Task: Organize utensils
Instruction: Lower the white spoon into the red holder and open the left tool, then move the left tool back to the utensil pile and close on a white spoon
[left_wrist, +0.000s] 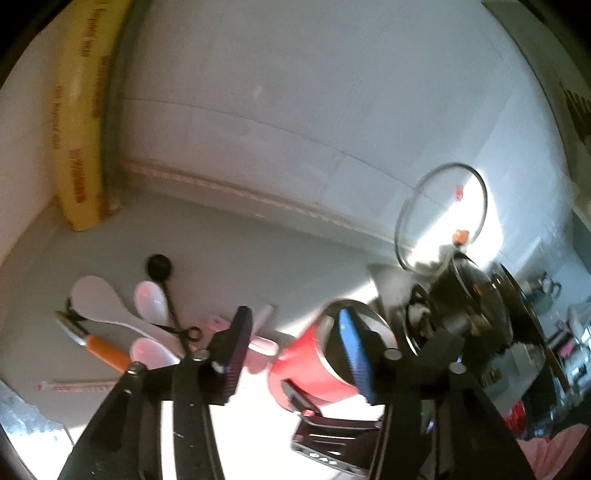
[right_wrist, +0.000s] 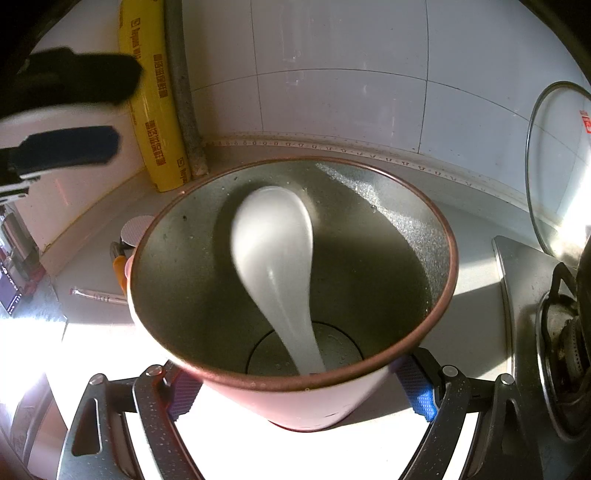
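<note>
While my right gripper (right_wrist: 299, 387) clamps the red cup (right_wrist: 295, 398) from both sides, its blue pads pressed to the outer wall, I note one white spoon (right_wrist: 275, 254) standing inside it, bowl up against the far inner wall, handle reaching the cup floor. My left gripper (left_wrist: 295, 354) stands part open with nothing between its fingers; in the right wrist view it shows at the upper left, clear of the cup. From the left wrist view the cup sits on the countertop (left_wrist: 110, 258) just ahead of the left gripper's right finger.

Remaining utensils lie in a loose pile on the counter to the left of the cup: a large white rice paddle (left_wrist: 99, 302), two smaller white spoons (left_wrist: 151, 299), a black measuring spoon (left_wrist: 159, 266), an orange-handled tool (left_wrist: 105, 349), and a wrapped pair of chopsticks (left_wrist: 77, 386) nearer the front edge. A yellow roll of wrap (right_wrist: 153, 110) stands in the back corner. A glass lid (left_wrist: 441, 218) leans on the tiled wall by the stove (right_wrist: 532, 280).
</note>
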